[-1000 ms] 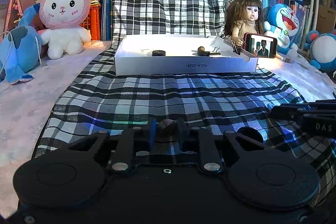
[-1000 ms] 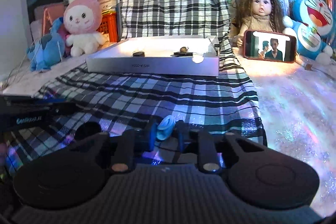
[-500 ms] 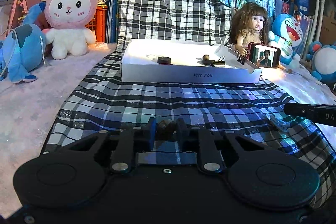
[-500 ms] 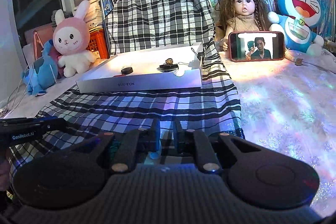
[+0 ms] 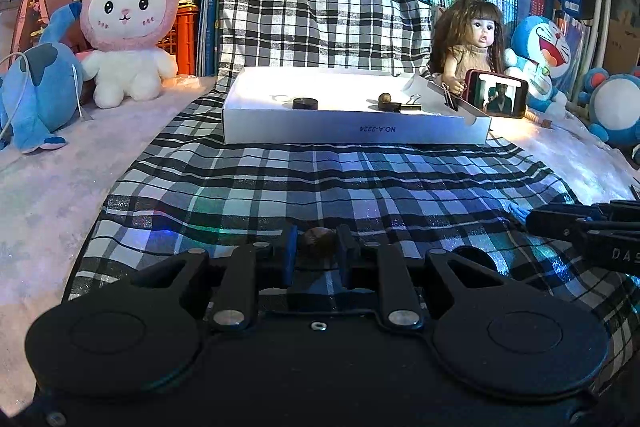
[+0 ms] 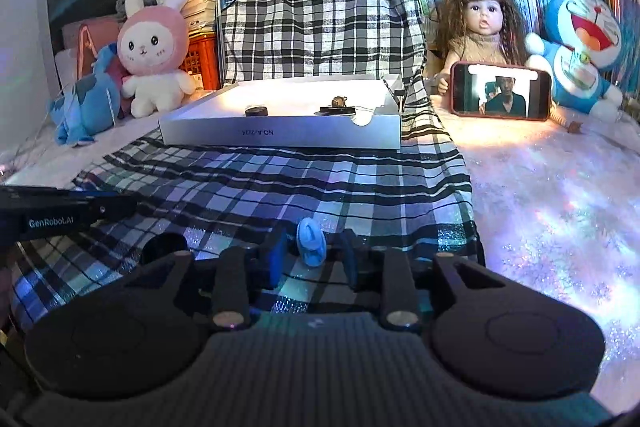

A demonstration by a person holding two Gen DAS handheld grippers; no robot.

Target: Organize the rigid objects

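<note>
White cardboard makes the shallow tray (image 5: 352, 131) at twelve o'clock from both my claws, sitting on the black-and-white checked cloth (image 5: 320, 183). Inside it, from left to right, lie a black round cap (image 5: 305, 103), a small brown ball (image 5: 385, 99) and a black binder clip (image 5: 409, 107), the ball just beside the clip; a second binder clip (image 5: 450, 98) is pinched onto the tray's right wall. From my right wrist the same tray (image 6: 280, 133) shows the cap at its ten o'clock side and the ball and clip nearer two o'clock.

My left claw (image 5: 318, 247) is pinched on a brown nut-like bead (image 5: 318, 242), low over the cloth at six o'clock from the tray. My right claw (image 6: 310, 253) has just been spreading its jaws; a pale blue plastic piece (image 6: 311, 242) stands on the cloth between the pads, and neither pad presses on it.

Outside the tray, a pink rabbit toy (image 5: 128, 23) sits at ten o'clock, and a doll (image 5: 474, 43) with a phone (image 5: 496, 98) propped against it at two o'clock.
</note>
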